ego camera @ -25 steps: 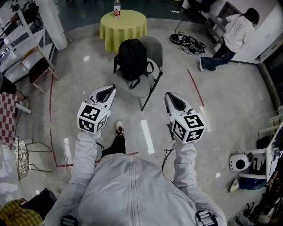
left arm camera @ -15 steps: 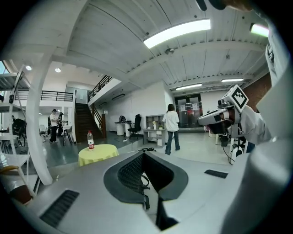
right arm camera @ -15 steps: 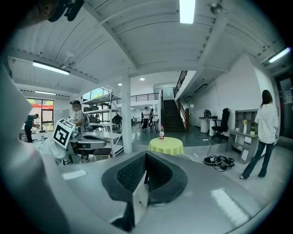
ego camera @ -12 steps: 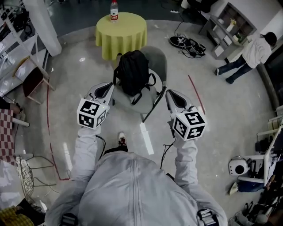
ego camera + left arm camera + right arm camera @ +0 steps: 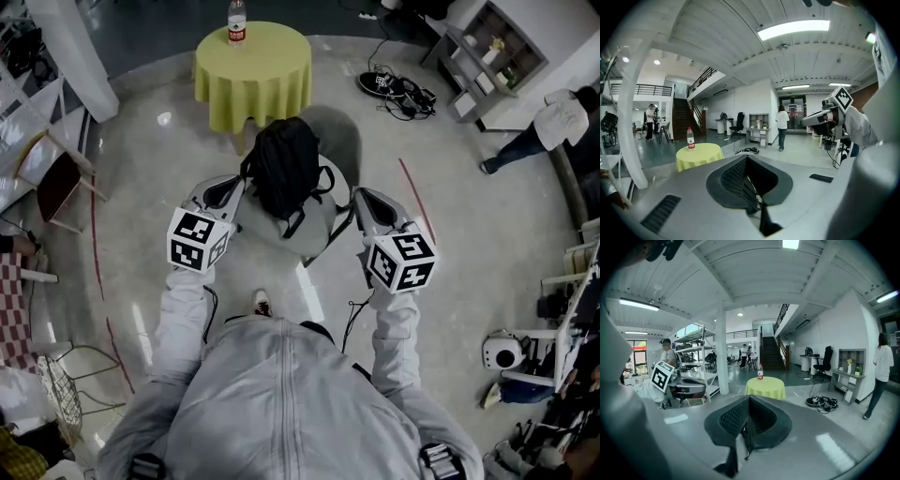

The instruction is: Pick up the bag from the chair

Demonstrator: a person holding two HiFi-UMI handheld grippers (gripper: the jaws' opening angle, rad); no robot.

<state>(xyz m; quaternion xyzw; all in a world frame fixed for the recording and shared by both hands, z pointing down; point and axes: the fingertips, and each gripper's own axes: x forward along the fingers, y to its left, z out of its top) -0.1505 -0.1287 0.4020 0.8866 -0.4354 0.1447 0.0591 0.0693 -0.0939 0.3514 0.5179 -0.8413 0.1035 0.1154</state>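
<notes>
While both pairs of jaws are pressed together with nothing between them, the left gripper (image 5: 223,190) and the right gripper (image 5: 367,202) hang on either side of the black fabric backpack (image 5: 284,167), near it but, as far as the head view shows, not touching. That bag stands upright on the seat of the grey chair with dark legs (image 5: 324,214), its straps dangling toward the front.

The approach looks like the step in hand. To do it well, one gripper should part its jaws before closing in. It should aim for the top handle or a shoulder strap rather than the bulging body, then lift straight up so the chair does not tip.

Beneath lies a polished pale concrete floor (image 5: 469,281) marked with a red tape line (image 5: 415,199). Beyond the chair stands a round table under a yellow cloth (image 5: 253,70), with a plastic bottle (image 5: 236,19) on it. A tangle of black cables (image 5: 398,89) and a person in a white top (image 5: 555,122) are well apart to the right.
</notes>
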